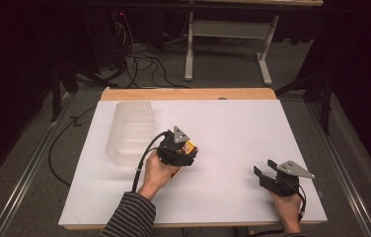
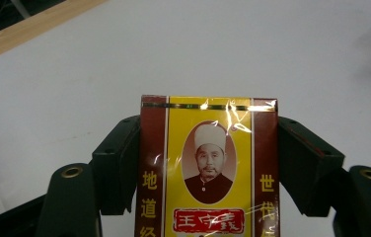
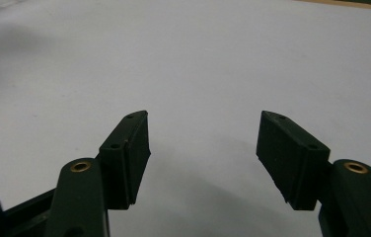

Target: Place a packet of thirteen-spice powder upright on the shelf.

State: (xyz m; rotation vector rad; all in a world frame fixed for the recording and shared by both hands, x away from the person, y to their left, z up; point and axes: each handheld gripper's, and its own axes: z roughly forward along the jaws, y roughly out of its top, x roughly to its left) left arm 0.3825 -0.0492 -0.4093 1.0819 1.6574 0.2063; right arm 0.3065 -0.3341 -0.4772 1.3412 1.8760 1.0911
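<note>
A yellow and dark red box [image 2: 208, 168] with a printed portrait and Chinese writing sits between the two black jaws of my left gripper [image 2: 208, 163], which is shut on its sides. In the high view that gripper [image 1: 187, 148] is near the middle of the white table top, with the yellow box [image 1: 190, 147] showing just past it. My right gripper [image 3: 204, 148] stands open with nothing between its jaws, above bare white surface. From above, the right gripper [image 1: 265, 173] is near the table's front right, well apart from the box.
A clear ribbed plastic container [image 1: 129, 131] stands at the back left of the white table top [image 1: 233, 128], just left of my left gripper. A wooden edge [image 1: 188, 94] runs along the far side. Cables and a white table frame [image 1: 228, 44] lie on the floor beyond.
</note>
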